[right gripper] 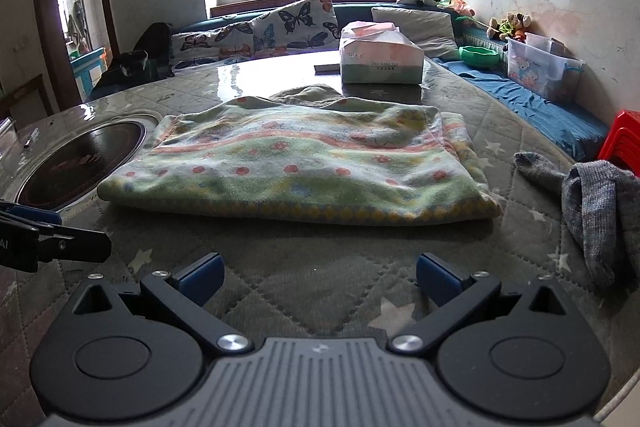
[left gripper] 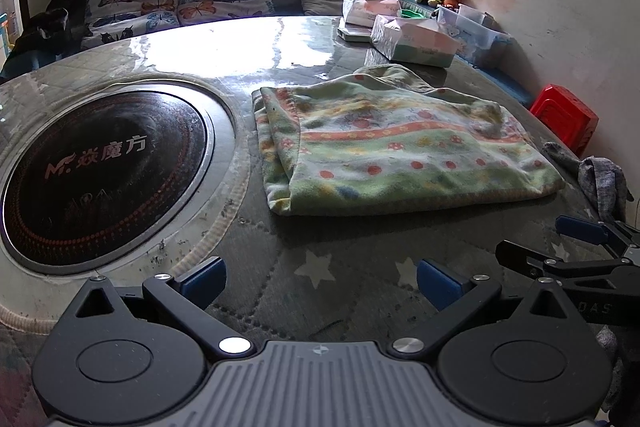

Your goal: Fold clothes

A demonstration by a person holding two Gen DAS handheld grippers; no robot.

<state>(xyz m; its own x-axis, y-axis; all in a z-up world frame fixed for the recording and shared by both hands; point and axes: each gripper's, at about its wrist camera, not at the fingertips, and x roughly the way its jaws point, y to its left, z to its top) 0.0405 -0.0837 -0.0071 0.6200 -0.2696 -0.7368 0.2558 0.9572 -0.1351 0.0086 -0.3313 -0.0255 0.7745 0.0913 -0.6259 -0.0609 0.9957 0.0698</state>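
A green, pink and yellow patterned fleece garment (left gripper: 392, 147) (right gripper: 304, 163) lies folded flat on the quilted round table, a darker green flap sticking out at its far side. My left gripper (left gripper: 320, 283) hovers open over the table's near edge, short of the garment, nothing between its blue pads. My right gripper (right gripper: 320, 279) is open too, just in front of the garment's near hem. Each gripper shows at the edge of the other's view. A grey knitted piece (right gripper: 596, 211) (left gripper: 600, 179) lies crumpled at the right edge of the table.
A round black cooktop (left gripper: 100, 167) (right gripper: 80, 159) is set into the table left of the garment. Tissue packs (left gripper: 416, 39) (right gripper: 380, 55) stand at the far side. A sofa with butterfly cushions (right gripper: 288, 23), a clear storage box (right gripper: 540, 67) and a red stool (left gripper: 568, 119) surround the table.
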